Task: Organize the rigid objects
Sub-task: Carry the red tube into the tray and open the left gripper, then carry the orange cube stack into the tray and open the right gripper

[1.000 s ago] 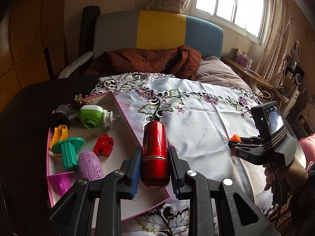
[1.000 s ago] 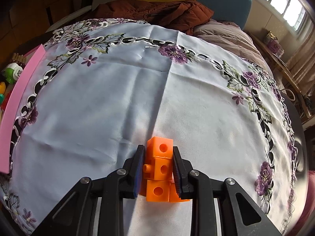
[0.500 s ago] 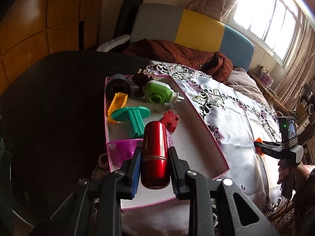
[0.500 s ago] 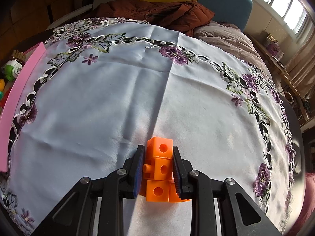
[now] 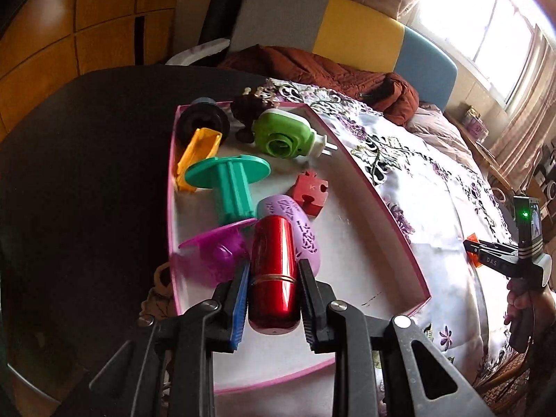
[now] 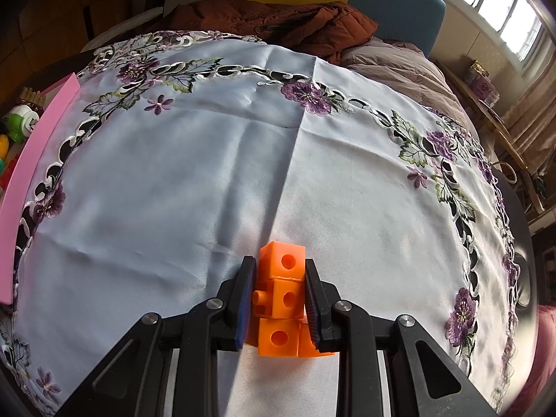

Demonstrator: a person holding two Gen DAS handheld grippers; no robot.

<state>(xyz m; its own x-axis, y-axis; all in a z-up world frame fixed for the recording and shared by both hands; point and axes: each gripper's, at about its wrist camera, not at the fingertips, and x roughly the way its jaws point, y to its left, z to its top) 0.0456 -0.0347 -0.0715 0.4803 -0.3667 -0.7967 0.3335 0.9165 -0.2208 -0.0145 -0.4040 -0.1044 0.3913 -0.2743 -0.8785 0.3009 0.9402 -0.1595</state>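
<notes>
The left gripper (image 5: 272, 290) is clamping a red can (image 5: 274, 271) over the pink tray (image 5: 389, 208). The right gripper (image 6: 278, 299) is pinching orange blocks (image 6: 279, 295) — resting on the tablecloth (image 6: 173, 173).

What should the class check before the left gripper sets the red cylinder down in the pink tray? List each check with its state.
1. Left gripper clamps the red cylinder firmly: ok.
2. Cylinder is over the pink tray: ok.
3. Bare tray floor is free to the right of the cylinder: ok.
4. Cylinder clears the lilac patterned piece and magenta funnel: cannot tell, they sit close.
5. Right gripper, shut on the orange blocks, is away from the tray: ok.
</notes>
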